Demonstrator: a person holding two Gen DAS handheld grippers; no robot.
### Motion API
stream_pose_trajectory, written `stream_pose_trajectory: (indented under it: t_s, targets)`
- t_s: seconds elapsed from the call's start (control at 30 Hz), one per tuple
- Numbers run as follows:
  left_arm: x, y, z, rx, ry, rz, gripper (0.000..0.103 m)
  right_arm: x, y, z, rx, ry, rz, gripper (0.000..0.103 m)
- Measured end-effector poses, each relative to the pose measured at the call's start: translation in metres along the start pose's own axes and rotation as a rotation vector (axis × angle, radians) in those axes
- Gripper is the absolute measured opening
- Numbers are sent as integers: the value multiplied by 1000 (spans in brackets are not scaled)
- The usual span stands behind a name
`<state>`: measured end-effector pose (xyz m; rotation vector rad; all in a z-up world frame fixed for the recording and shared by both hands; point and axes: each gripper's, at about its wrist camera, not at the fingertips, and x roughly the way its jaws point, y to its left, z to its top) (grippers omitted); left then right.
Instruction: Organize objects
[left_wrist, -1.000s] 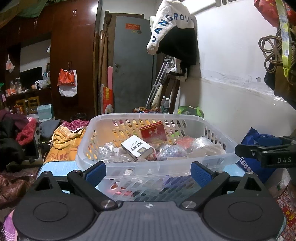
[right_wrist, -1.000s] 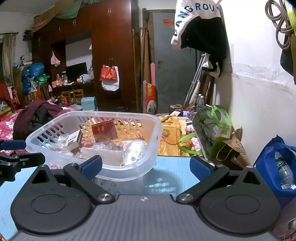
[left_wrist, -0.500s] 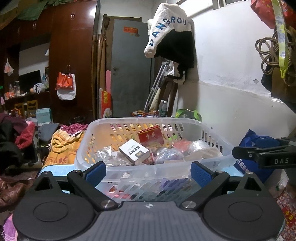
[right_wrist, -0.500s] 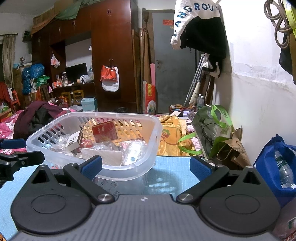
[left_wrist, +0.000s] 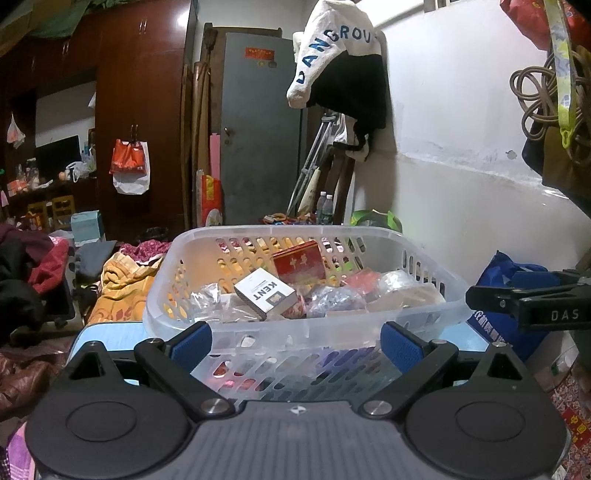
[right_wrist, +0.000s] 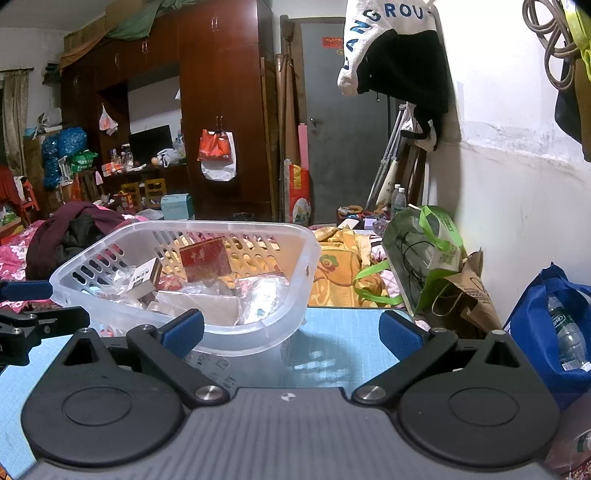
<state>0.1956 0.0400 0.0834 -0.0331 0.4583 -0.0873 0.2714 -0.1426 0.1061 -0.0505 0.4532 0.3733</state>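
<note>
A clear plastic basket stands on the light-blue table; it also shows in the right wrist view. Inside lie a white KENT box, a red box and several clear plastic packets. My left gripper is open and empty, right in front of the basket's near wall. My right gripper is open and empty over the table, to the right of the basket. Its side shows at the right edge of the left wrist view.
A blue bag with a bottle and a green bag stand right of the table by the white wall. Clothes and a yellow blanket lie beyond the table. A wardrobe and grey door stand behind.
The left wrist view has dipped slightly, so the basket sits a little lower and nearer. The right gripper has hardly moved. Both stay open.
</note>
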Motion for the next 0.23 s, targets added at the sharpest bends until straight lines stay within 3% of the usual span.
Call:
stream_pose_trajectory:
  t_s: [0.23]
  targets:
    - [-3, -1, -2, 4, -14, 1, 99, 1, -1, -1, 3, 3, -1, 103]
